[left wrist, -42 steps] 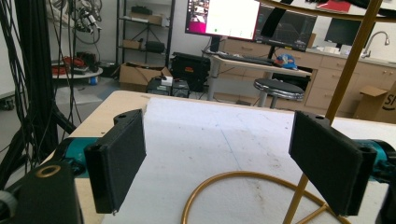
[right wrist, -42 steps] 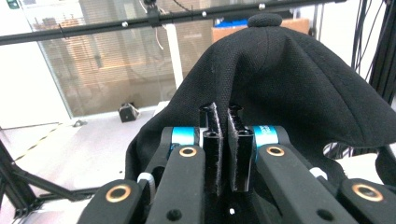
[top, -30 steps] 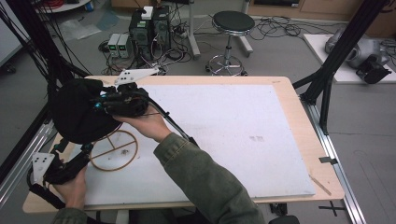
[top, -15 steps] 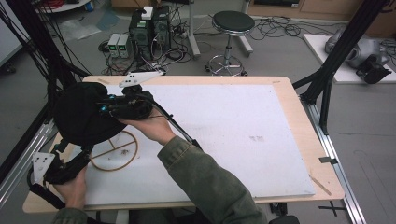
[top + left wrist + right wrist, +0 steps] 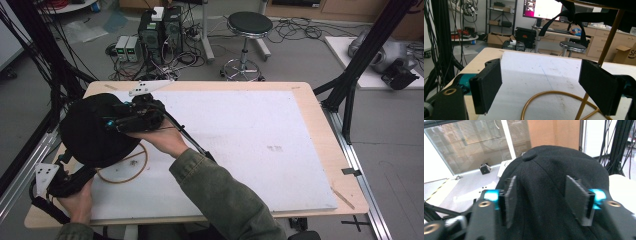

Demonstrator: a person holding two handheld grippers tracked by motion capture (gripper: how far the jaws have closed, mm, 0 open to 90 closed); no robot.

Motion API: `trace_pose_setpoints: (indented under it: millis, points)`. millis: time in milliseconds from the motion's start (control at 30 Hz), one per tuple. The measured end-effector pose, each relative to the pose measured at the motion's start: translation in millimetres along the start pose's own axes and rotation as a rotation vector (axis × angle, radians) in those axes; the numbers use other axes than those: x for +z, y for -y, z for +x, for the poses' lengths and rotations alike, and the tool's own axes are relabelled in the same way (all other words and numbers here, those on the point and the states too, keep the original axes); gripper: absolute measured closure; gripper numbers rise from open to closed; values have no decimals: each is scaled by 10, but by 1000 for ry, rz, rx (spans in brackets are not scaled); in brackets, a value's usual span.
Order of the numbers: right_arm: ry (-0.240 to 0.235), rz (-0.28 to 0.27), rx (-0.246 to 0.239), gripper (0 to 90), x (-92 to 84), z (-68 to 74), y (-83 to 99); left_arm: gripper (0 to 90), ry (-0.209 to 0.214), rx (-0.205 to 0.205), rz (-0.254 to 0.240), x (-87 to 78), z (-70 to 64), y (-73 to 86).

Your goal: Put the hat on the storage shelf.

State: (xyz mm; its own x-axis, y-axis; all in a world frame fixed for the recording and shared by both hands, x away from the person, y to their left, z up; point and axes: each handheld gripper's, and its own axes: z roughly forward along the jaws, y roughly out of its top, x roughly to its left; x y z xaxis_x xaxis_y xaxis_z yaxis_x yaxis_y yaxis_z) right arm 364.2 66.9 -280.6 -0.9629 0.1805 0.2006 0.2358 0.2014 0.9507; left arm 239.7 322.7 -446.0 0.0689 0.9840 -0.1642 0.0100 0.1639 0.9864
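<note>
Resting on the gold stand [image 5: 121, 167], the black cap [image 5: 92, 132] needs no grip: right gripper [image 5: 541, 200] has just been opening around it, left gripper [image 5: 541, 90] gapes beside the stem.

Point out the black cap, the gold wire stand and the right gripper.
black cap [image 5: 554, 182], right gripper view, crown below its button.
gold wire stand [image 5: 549, 94], left gripper view, base ring.
right gripper [image 5: 540, 200], right gripper view, between the jaws.

The cap [image 5: 554, 195] is black woven cloth, matt, with a fine twill texture and a cloth-covered top button. The stand [image 5: 564, 100] is thin metal rod with a glossy gold finish. The counter [image 5: 320, 125] has a pale wood edge under a matt white sheet, lightly scuffed. The left hand-held gripper [image 5: 541, 92] has matt black plastic jaws.
</note>
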Motion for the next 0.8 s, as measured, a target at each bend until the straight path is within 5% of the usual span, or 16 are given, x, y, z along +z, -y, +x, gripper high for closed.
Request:
trace_pose_setpoints:
  millis: [267, 500, 800]
  points:
    - [19, -46, -10, 214, -94, -8, -19, 189, 4, 0, -2, -2, -2, -1]
    - [204, -129, -102, 120, -401, -9, 1, 189, 0, 3, -5, -9, 7, -3]
    - [315, -198, -79, 119, -949, -121, 92, 189, -2, 8, -6, -10, 3, -5]
